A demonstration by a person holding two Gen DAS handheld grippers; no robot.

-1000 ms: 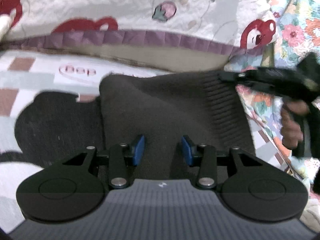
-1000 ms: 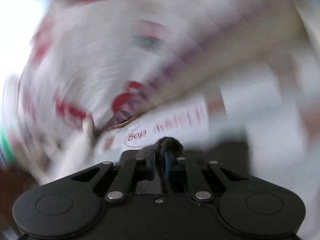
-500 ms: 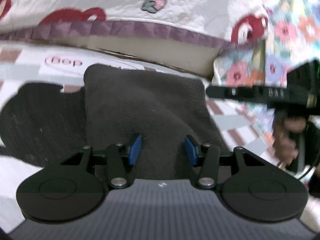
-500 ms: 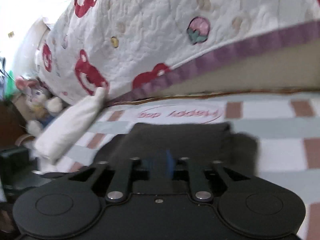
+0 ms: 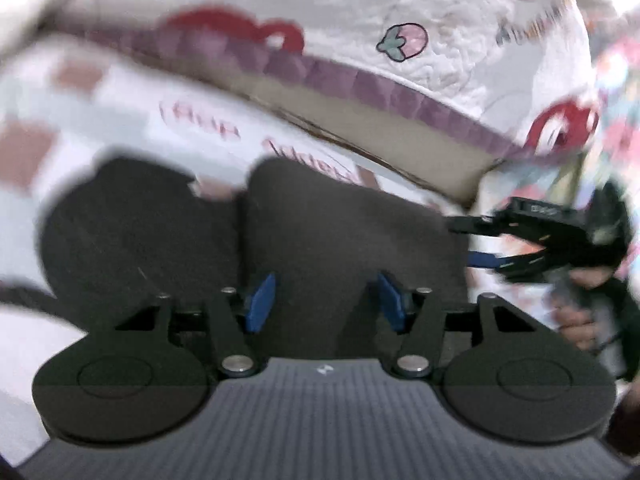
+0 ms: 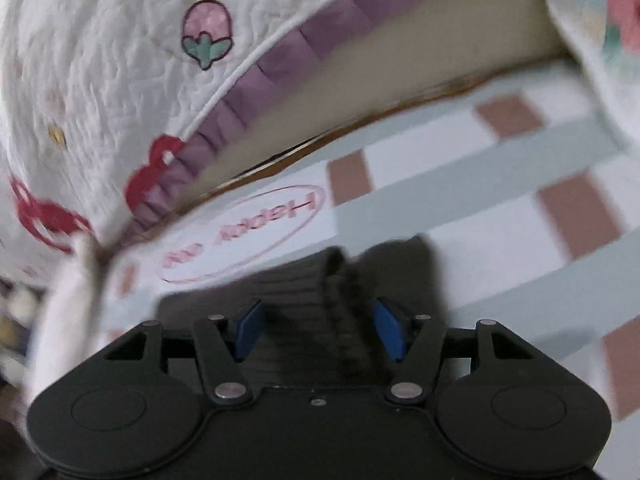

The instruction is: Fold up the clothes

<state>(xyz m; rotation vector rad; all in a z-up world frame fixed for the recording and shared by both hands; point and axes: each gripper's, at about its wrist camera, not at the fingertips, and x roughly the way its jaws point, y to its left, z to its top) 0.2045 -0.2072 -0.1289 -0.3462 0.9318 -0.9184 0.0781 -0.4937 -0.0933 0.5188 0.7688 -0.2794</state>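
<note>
While both jaws gape, dark sweater [image 5: 344, 232] lies folded

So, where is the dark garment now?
The garment lies on the checked sheet, under both open tools, just before the quilt.

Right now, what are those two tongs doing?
Left tongs: open, holding nothing, over the dark sweater.
Right tongs: open, holding nothing.

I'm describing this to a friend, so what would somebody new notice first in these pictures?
First, the dark knit garment, lying folded on the checked sheet in the middle of both views. Next, both grippers are open over it: the left gripper above its centre, the right gripper at its ribbed edge. Behind lies a white quilt with red prints and a purple border.
</note>
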